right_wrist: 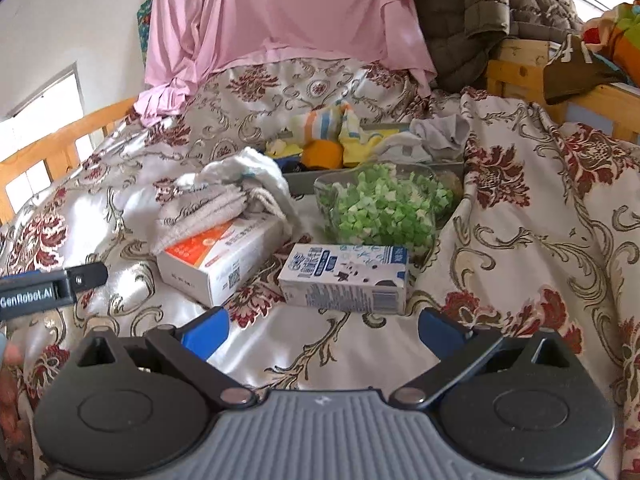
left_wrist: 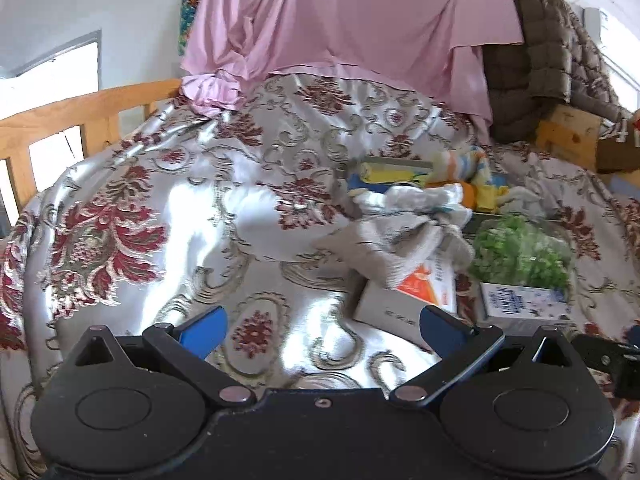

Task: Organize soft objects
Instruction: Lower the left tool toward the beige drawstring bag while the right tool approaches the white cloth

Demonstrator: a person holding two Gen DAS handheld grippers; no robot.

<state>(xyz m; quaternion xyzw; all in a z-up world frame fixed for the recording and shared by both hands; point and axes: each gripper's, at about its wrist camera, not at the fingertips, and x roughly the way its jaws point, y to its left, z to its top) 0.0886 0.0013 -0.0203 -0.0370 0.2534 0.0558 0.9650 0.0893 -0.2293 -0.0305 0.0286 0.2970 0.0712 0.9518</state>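
A grey tray (right_wrist: 298, 182) on the bed holds several soft items: striped socks (right_wrist: 320, 122), an orange roll (right_wrist: 322, 153), yellow cloth (right_wrist: 360, 148) and a grey cloth (right_wrist: 444, 132). A white towel (right_wrist: 240, 188) lies bunched over a white-and-orange tissue box (right_wrist: 216, 258). The tray (left_wrist: 394, 162) and the towel (left_wrist: 408, 216) also show in the left wrist view. My left gripper (left_wrist: 322, 330) is open and empty above the bedspread, left of the box. My right gripper (right_wrist: 323, 330) is open and empty, just short of a milk carton (right_wrist: 344, 278).
A clear bag of green bits (right_wrist: 380, 204) lies behind the carton. A pink sheet (right_wrist: 280, 12) and a quilted brown jacket (right_wrist: 480, 12) hang at the back. A wooden bed rail (left_wrist: 60, 120) runs along the left. The left gripper's body (right_wrist: 48, 288) shows at the right view's left edge.
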